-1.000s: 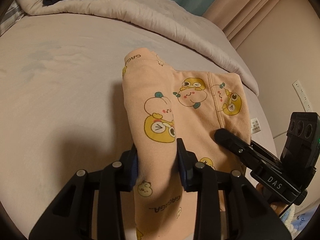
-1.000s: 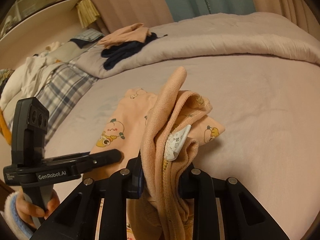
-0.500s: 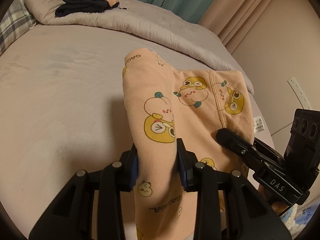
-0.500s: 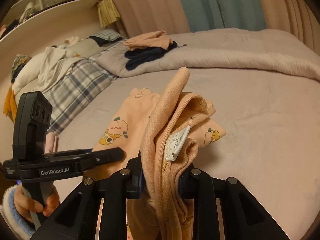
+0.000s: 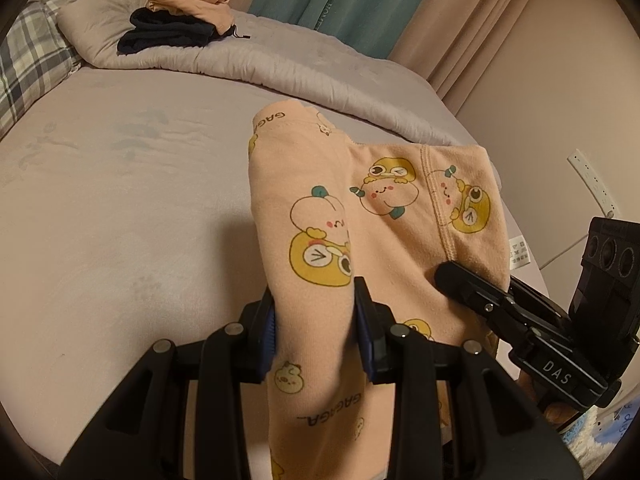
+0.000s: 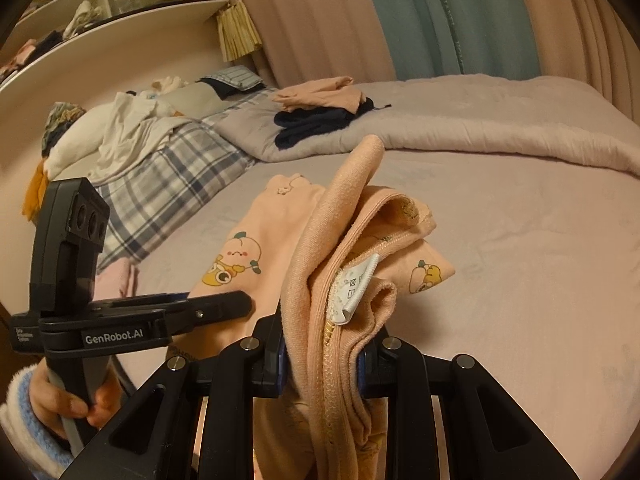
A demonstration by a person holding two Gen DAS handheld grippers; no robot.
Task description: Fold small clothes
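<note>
A small peach garment (image 5: pixel 384 216) printed with yellow cartoon figures is held over the lilac bed (image 5: pixel 120 208). My left gripper (image 5: pixel 314 320) is shut on one folded leg of it. My right gripper (image 6: pixel 322 344) is shut on the bunched waistband edge, where a white care label (image 6: pixel 356 284) shows. The right gripper also shows in the left wrist view (image 5: pixel 460 280) at the garment's right edge; the left gripper shows in the right wrist view (image 6: pixel 224 304) at the left. The garment's far end rests on the bed.
A folded peach garment on a dark navy one (image 5: pixel 172 32) lies on the rolled duvet (image 5: pixel 280 64) at the back. A plaid pillow (image 6: pixel 160 192) and loose white clothes (image 6: pixel 120 132) sit at the left. Curtains, shelves and a wall socket (image 5: pixel 592 184) border the bed.
Both grippers keep their hold on the garment. The views have tilted up a little, so more of the duvet, the folded pile and the curtains shows.
</note>
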